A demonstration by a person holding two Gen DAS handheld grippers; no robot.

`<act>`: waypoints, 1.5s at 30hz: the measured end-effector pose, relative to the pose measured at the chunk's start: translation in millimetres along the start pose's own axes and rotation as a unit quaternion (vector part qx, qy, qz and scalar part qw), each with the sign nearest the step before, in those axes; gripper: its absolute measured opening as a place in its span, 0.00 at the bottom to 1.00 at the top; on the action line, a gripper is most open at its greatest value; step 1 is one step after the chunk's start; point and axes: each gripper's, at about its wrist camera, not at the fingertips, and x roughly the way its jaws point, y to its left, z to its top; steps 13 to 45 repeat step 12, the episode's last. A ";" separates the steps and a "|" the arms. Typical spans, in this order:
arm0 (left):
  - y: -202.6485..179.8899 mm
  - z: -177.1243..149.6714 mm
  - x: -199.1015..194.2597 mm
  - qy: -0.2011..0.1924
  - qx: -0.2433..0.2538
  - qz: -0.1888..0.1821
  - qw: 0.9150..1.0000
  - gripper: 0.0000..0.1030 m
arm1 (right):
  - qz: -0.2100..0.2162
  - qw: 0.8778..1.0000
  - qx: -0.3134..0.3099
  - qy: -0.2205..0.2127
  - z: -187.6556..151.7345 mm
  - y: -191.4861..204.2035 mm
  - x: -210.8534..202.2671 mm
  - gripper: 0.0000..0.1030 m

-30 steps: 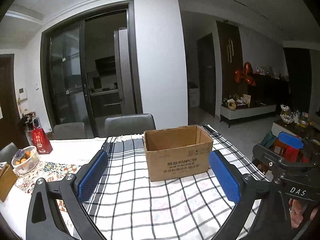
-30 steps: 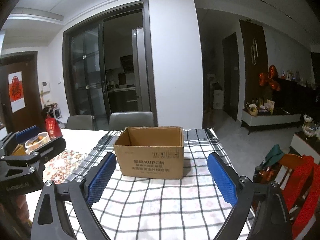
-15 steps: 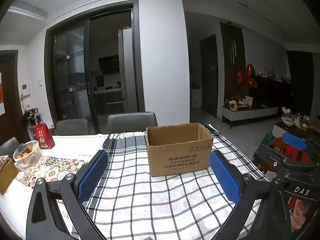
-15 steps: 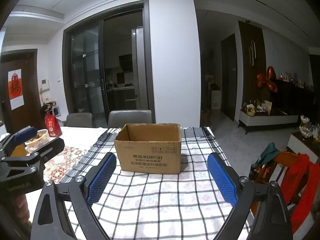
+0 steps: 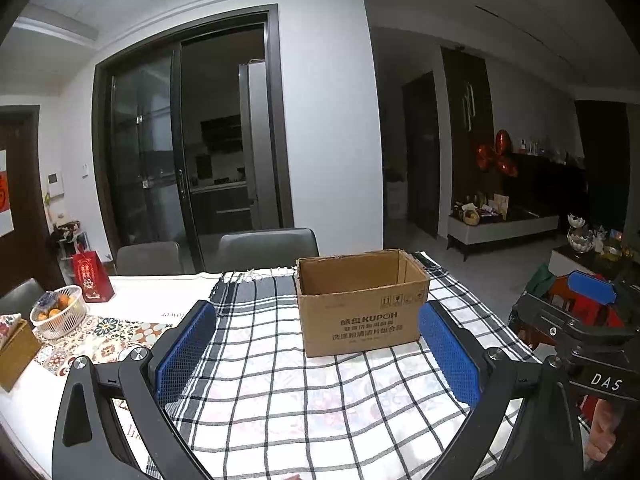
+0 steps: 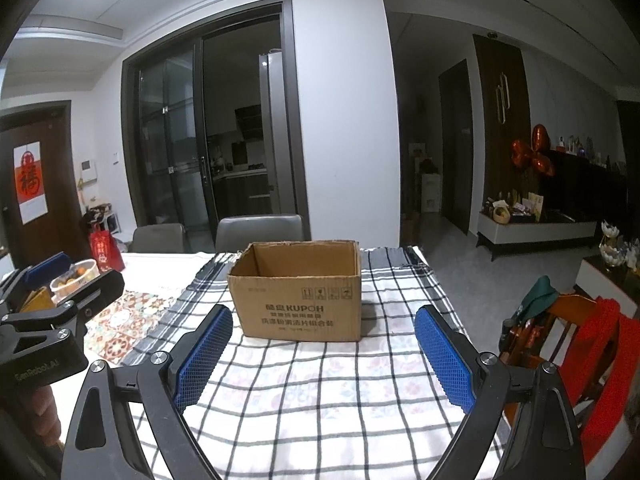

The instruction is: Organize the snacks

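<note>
Open-topped cardboard box upright on checked cloth, toward the worktop's far edge. Left gripper and right gripper spread wide, empty, near the worktop's front edge, short of the box.

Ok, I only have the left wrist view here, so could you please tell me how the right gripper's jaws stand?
Observer: The right gripper is open, its blue pads wide apart with nothing between them.
Operator: Thank you. How does the box sit relative to it?
Observer: The cardboard box shows its printed face almost straight on to the right wrist camera, just beyond the pads and slightly nearer the left one.
Operator: And what is off to that gripper's right?
Observer: A wooden chair with a red garment draped over it and a green cloth on its top.
</note>
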 end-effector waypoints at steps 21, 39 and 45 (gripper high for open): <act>-0.2 -2.8 0.9 0.005 -0.004 -0.002 1.000 1.00 | -0.001 1.000 0.000 0.003 -3.0 -1.5 0.1 0.90; -0.2 -2.8 0.9 0.005 -0.004 -0.002 1.000 1.00 | -0.001 1.000 0.000 0.003 -3.0 -1.5 0.1 0.90; -0.2 -2.8 0.9 0.005 -0.004 -0.002 1.000 1.00 | -0.001 1.000 0.000 0.003 -3.0 -1.5 0.1 0.90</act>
